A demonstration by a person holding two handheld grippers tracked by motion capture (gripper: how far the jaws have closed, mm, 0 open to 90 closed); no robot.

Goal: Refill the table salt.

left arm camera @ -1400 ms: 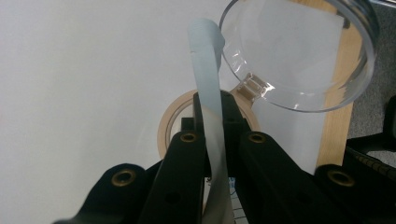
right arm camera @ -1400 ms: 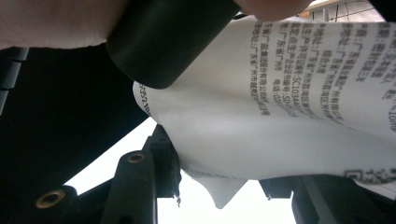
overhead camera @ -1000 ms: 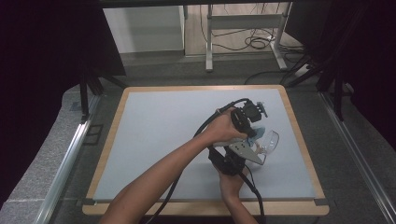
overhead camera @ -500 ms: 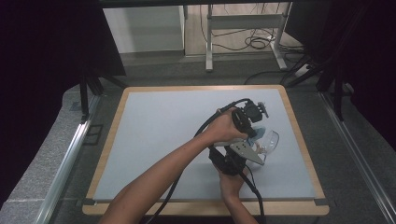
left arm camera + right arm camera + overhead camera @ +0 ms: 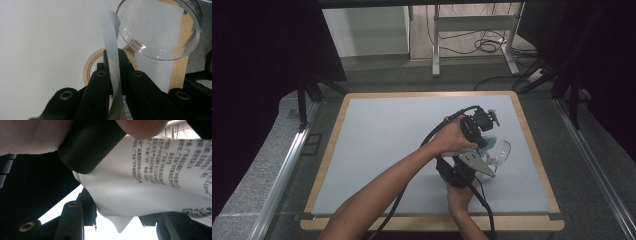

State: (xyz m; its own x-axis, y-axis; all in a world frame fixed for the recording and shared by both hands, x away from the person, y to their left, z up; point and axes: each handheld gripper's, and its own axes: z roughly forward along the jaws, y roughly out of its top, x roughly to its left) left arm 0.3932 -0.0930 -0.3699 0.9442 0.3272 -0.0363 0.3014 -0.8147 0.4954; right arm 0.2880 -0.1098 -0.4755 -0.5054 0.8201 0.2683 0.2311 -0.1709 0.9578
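Left jaws: the left gripper has its jaws pressed together on the top edge of a thin pale packet, seen edge-on and standing up between them.
Right jaws: partly apart. The right gripper has the white printed packet bulging between its jaws, but I cannot tell if the pads press on it.
Where the packet is: held up over the right part of the grey table, between the two hands, right above the glass bowl.
Bowl: clear and round, sitting on the table just beside the wooden edge. From the left gripper view it looks bare inside.
Tape roll: a tan ring lies flat on the table under the left jaws.
Job now: it looks like the packet is being pulled open so it can tip into the bowl.
What could go wrong: a pull that is too hard could rip the packet wide, and the stuff inside would spill on the table.
Also: the thin edge could slip out of the left jaws, and the packet would drop.
Also: a low hand could bump the bowl toward the table edge.
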